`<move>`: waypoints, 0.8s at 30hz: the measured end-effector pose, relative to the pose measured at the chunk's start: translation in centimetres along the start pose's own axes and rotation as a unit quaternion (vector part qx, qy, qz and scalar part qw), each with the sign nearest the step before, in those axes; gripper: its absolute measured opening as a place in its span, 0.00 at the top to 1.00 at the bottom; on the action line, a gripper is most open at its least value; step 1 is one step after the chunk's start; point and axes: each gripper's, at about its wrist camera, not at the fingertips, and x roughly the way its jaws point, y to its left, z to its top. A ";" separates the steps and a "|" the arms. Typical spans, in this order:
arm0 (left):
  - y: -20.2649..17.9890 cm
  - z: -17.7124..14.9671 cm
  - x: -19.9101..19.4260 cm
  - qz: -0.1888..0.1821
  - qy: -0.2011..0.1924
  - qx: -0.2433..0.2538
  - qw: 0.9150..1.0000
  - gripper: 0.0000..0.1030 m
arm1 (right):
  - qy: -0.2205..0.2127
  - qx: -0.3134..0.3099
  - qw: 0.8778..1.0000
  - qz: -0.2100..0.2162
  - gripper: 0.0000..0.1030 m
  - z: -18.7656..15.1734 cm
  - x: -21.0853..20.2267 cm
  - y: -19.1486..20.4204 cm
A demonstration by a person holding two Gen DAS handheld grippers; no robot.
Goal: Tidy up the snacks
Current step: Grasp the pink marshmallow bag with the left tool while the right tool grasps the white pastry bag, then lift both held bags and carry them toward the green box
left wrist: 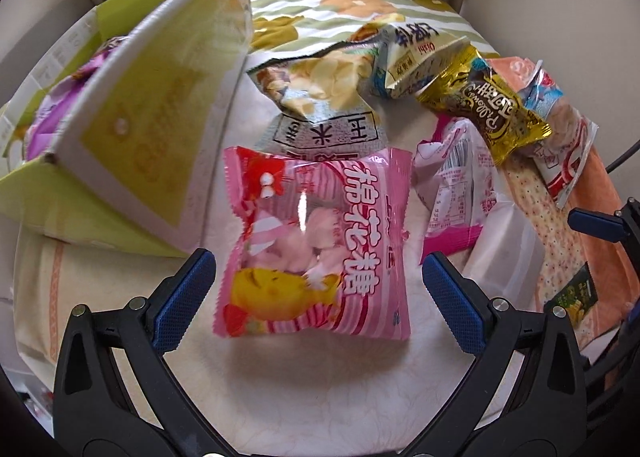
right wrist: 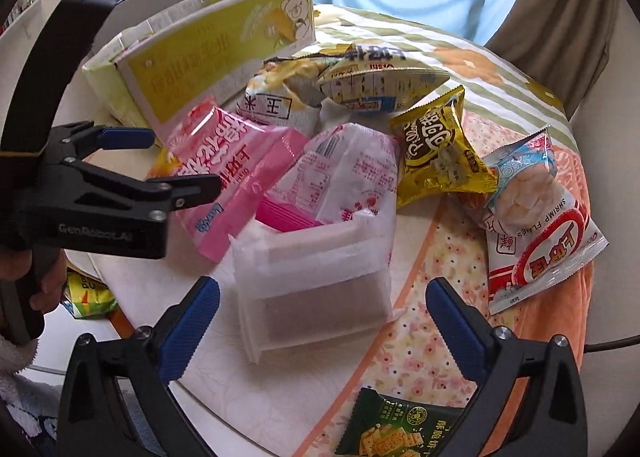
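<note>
A pink marshmallow bag (left wrist: pixel 316 241) lies flat on the cloth-covered table, between the fingers of my left gripper (left wrist: pixel 320 297). Both blue pads stand open and clear of its sides. In the right wrist view the left gripper (right wrist: pixel 172 163) reaches in over the same pink bag (right wrist: pixel 224 161). My right gripper (right wrist: pixel 324 321) is open around a white translucent packet (right wrist: pixel 316 285) without touching it. A yellow-green cardboard box (left wrist: pixel 152 117) (right wrist: pixel 224 57) stands open at the left, with a purple packet (left wrist: pixel 52 117) inside.
More snacks are piled behind: a gold bag (right wrist: pixel 440 153), a shrimp flakes bag (right wrist: pixel 536 225), a white-and-pink packet (right wrist: pixel 348 177), chip bags (right wrist: pixel 372 85) and a green cracker packet (right wrist: pixel 396 429). A hand (right wrist: pixel 44 285) grips the left tool. The table edge (right wrist: pixel 120 321) runs at the lower left.
</note>
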 end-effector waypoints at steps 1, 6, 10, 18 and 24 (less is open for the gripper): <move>-0.2 0.1 0.4 0.001 0.001 0.001 1.000 0.01 | -0.001 -0.005 1.000 -0.001 0.00 -0.1 0.1 0.0; -0.9 0.3 2.0 0.022 0.003 0.009 1.000 0.01 | 0.004 -0.022 1.000 0.004 0.00 -0.4 1.1 0.5; -0.5 0.6 3.4 0.026 0.022 0.018 0.999 0.01 | 0.004 -0.040 0.999 0.004 0.00 -0.6 1.7 1.3; -0.6 0.5 3.7 0.032 0.026 0.046 0.998 0.17 | 0.025 -0.044 0.999 0.011 0.00 -0.9 3.1 1.1; -0.3 0.0 3.0 0.038 0.028 0.052 0.998 0.22 | 0.029 -0.046 0.998 0.015 0.00 -0.5 4.2 0.7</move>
